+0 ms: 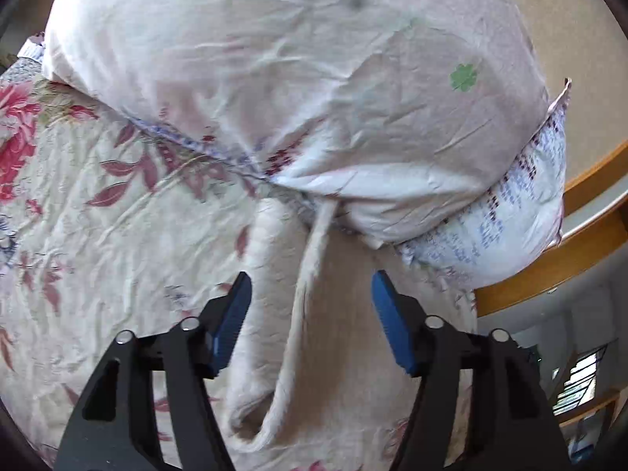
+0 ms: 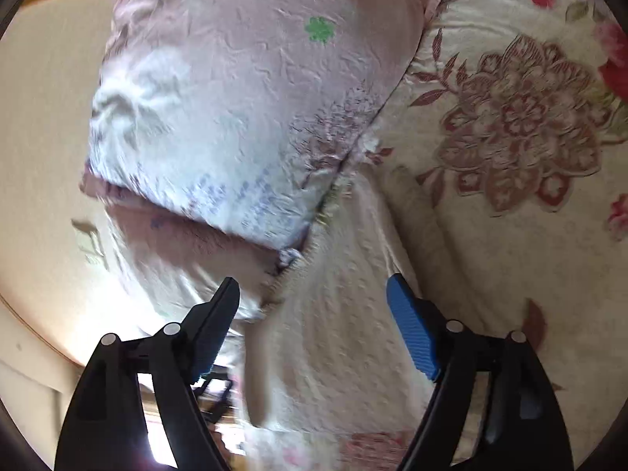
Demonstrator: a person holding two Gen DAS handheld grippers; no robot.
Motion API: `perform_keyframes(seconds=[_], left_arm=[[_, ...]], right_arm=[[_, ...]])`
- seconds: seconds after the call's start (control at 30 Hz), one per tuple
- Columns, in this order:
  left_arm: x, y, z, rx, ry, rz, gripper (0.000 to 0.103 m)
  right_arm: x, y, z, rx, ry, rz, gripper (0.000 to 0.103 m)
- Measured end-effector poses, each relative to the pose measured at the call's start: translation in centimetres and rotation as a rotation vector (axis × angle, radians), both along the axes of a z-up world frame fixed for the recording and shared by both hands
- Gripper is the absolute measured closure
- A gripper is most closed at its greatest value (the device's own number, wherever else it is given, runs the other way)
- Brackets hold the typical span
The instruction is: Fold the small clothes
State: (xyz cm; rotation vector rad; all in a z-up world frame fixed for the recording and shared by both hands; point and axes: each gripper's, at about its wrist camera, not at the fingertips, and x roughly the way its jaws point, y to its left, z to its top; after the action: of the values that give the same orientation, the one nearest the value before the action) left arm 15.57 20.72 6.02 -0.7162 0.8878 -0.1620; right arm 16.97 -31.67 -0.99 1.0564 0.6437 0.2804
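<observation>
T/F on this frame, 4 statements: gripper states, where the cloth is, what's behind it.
1. The left gripper is open. True.
2. The right gripper is shut on the cream garment. False: it is open, with the cloth lying between its fingers.
3. A pillow with a green clover print lies beyond the garment. True.
4. The garment lies on a bare wooden table. False: it lies on a floral bedspread.
</observation>
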Motion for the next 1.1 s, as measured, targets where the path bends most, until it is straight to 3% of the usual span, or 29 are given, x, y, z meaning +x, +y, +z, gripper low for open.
perform_keyframes(seconds=[0.13, 0.23, 0.33, 0.37, 0.43, 0.53, 0.63, 0.73, 0.8, 0.87, 0.93, 0.97, 1.0, 1.03, 1.1], left_arm=[[0.3, 0.5, -2.3, -0.038, 0.063, -0.056, 0.038], [1.1, -1.3, -3.9, 0.001, 0.100, -0.109, 0.038], [2.1, -2.3, -5.2, 0.044, 0.124, -0.090, 0.041], [2.3, -2.4, -5.5, 0.046, 0.121, -0.072, 0.047], [2.8, -2.4, -6.1, 0.003, 0.138, -0.049, 0.081], [2.8, -3.6, -4.7, -0.048, 0.106, -0.044, 0.086], [3.6, -8.3, -0.6, -0.165, -0.001, -0.164, 0.087], [6.1, -15.6, 2.5, -0.322, -0.086, -0.323, 0.087], [9.1, -21.5, 2.4, -0.510, -0.084, -0.376, 0.086], [11.8, -26.8, 0.9, -0.720, -0.017, -0.401, 0.081], [13.1, -30.9, 0.0, -0.898, 0.036, -0.477, 0.084], [13.1, -32.0, 0.2, -0.902, 0.044, -0.514, 0.083], [12.8, -32.5, 0.8, -0.848, 0.024, -0.551, 0.077], [12.5, -32.2, 1.4, -0.782, -0.008, -0.574, 0.064], [12.0, -30.0, 1.6, -0.634, -0.039, -0.533, 0.047]], right_arm=[[-0.8, -1.1, -1.6, 0.025, 0.042, -0.016, 0.024], [0.4, -0.7, -1.5, 0.020, 0.048, -0.006, 0.024], [0.1, -1.2, -1.5, -0.003, 0.048, 0.018, 0.024], [0.1, -1.1, -1.5, -0.007, 0.047, 0.025, 0.024], [0.0, -1.3, -1.6, -0.002, 0.046, 0.031, 0.024], [-0.4, -1.9, -1.8, -0.001, 0.058, 0.034, 0.024], [-0.9, -3.0, -1.3, -0.048, 0.063, 0.030, 0.024], [-1.3, -4.2, -0.5, -0.110, 0.050, 0.014, 0.024], [-1.4, -5.1, -0.4, -0.115, 0.045, -0.008, 0.024], [-1.6, -6.3, -0.5, -0.115, 0.052, -0.041, 0.024], [-1.7, -7.2, -0.6, -0.105, 0.060, -0.057, 0.024], [-1.9, -7.8, -0.6, -0.084, 0.061, -0.058, 0.024], [-2.0, -8.1, -0.6, -0.069, 0.059, -0.052, 0.024], [-2.0, -8.3, -0.6, -0.063, 0.059, -0.037, 0.020], [-1.6, -8.4, -0.7, -0.070, 0.074, -0.011, 0.016]])
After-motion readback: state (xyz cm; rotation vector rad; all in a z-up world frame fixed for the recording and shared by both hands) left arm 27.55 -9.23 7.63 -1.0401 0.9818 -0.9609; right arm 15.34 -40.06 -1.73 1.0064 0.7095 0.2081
